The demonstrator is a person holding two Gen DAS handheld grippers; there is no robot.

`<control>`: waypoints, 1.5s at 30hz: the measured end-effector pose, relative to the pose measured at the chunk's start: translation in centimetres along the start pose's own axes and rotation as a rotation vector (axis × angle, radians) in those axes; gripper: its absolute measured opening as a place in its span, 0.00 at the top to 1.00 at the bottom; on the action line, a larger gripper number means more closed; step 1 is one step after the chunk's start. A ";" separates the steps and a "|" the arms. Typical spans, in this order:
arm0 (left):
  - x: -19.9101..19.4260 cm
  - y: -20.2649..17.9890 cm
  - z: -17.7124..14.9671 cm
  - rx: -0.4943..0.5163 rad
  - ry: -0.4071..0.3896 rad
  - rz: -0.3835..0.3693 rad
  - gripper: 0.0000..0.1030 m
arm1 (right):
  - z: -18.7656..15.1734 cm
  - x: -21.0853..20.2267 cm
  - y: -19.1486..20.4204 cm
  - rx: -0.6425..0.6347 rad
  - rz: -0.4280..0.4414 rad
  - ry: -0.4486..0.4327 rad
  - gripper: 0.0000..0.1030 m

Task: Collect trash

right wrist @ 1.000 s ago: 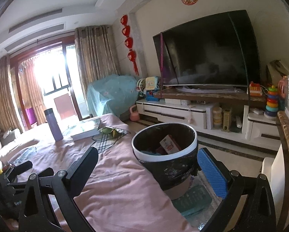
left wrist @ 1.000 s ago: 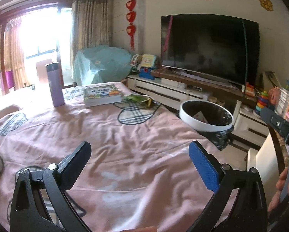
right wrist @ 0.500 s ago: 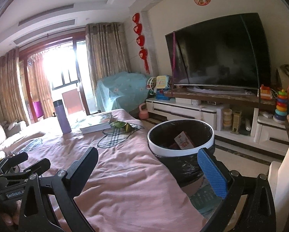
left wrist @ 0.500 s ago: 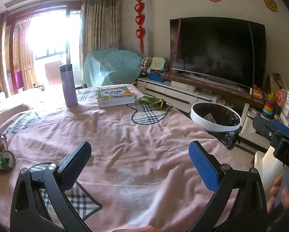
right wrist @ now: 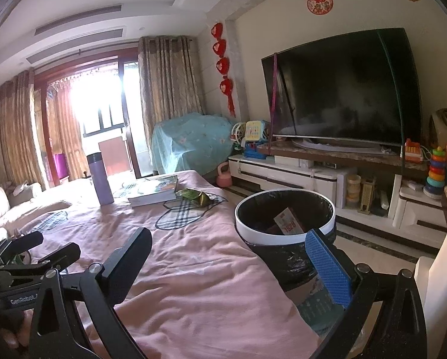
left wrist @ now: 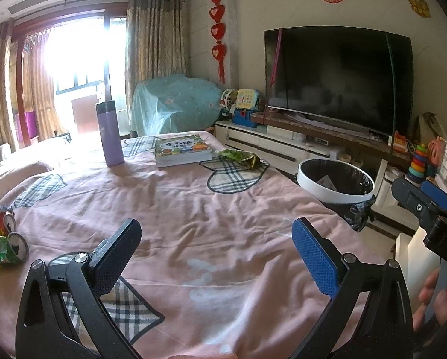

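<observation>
Littering pink cloth [left wrist: 223, 233]: two crushed cans [left wrist: 9, 240], one wrapper [left wrist: 238, 156]

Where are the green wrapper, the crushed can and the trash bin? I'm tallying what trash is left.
green wrapper [left wrist: 238, 156], left wrist view, its crumpled middle.
crushed can [left wrist: 11, 248], left wrist view, its silver top.
trash bin [right wrist: 283, 236], right wrist view, its white rim.

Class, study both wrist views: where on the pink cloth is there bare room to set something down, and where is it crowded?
Free: the wide middle of the pink cloth, between the book and both open grippers. Crowded: the far end, where bottle, book and green wrapper stand close, and the left edge by the crushed cans.
</observation>
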State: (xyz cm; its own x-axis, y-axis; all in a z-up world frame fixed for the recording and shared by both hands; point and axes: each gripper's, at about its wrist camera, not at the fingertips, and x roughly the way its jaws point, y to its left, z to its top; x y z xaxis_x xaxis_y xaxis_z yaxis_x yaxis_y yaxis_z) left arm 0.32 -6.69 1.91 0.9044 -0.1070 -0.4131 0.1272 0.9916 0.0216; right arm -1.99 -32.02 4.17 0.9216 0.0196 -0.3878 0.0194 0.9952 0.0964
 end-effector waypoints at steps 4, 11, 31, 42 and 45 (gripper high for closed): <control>-0.2 0.0 -0.1 0.004 -0.014 0.008 0.00 | 0.0 -0.2 0.2 -0.004 0.002 -0.006 0.00; -0.4 -0.1 -0.1 0.004 -0.012 0.008 0.00 | 0.1 -0.2 0.1 -0.003 0.004 -0.008 0.00; -0.5 -0.3 0.0 0.006 -0.013 0.004 0.00 | 0.0 -0.3 0.1 -0.001 0.003 -0.007 0.00; -0.5 -0.5 0.0 0.007 -0.009 0.004 0.00 | 0.1 -0.2 0.1 0.000 0.003 -0.004 0.00; -0.5 -0.6 0.1 0.006 -0.009 0.002 0.00 | 0.1 -0.2 0.1 0.000 0.004 -0.005 0.00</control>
State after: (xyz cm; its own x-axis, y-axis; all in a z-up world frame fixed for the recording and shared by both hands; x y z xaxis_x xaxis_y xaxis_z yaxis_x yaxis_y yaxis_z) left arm -0.12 -7.20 2.18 0.9083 -0.1058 -0.4047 0.1281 0.9914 0.0282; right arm -2.16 -31.98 4.37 0.9236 0.0228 -0.3826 0.0159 0.9951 0.0975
